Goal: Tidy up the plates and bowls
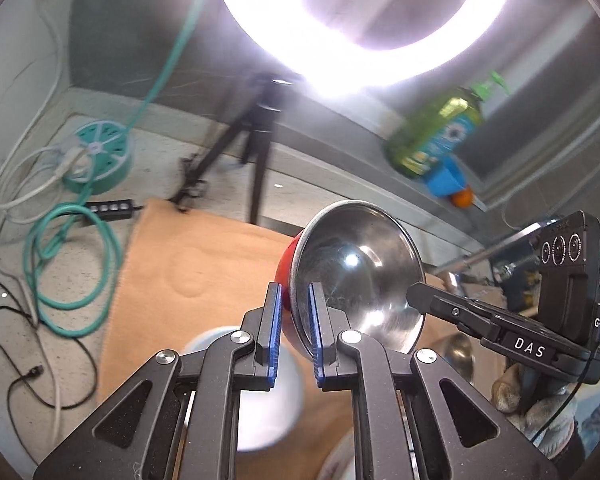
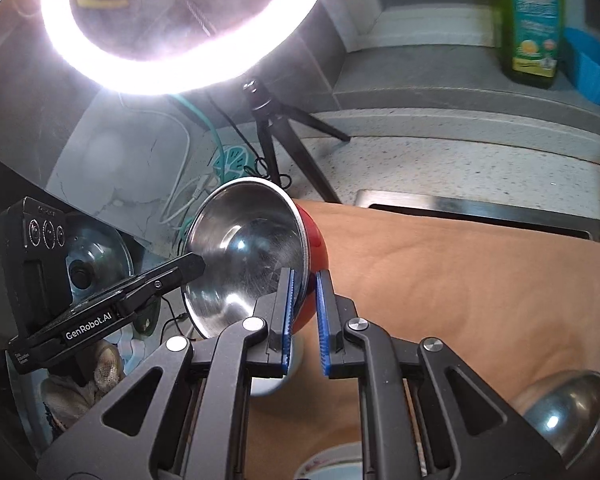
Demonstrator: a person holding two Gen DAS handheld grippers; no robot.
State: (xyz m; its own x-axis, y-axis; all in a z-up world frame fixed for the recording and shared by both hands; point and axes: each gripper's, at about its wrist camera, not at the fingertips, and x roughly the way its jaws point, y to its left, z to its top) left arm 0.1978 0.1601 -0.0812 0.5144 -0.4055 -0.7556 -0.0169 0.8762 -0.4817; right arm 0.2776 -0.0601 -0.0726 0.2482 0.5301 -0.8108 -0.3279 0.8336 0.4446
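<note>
A steel bowl with a red outside (image 1: 356, 272) (image 2: 248, 256) is held tilted in the air above an orange cloth (image 1: 204, 264) (image 2: 460, 280). My left gripper (image 1: 294, 300) is shut on its rim, one finger inside and one outside. My right gripper (image 2: 305, 284) is shut on the opposite rim the same way. Each gripper shows in the other's view: the right gripper (image 1: 418, 294) and the left gripper (image 2: 192, 266). A white bowl (image 1: 260, 384) sits on the cloth below. A second steel bowl (image 2: 564, 408) lies at the lower right.
A bright ring light (image 1: 364, 20) on a black tripod (image 1: 252, 148) stands behind the cloth. A green soap bottle (image 1: 436, 136) and a blue container (image 2: 588, 64) are on the ledge. Teal cable and a cable reel (image 1: 100, 156) lie left. A patterned dish (image 2: 332, 464) is below.
</note>
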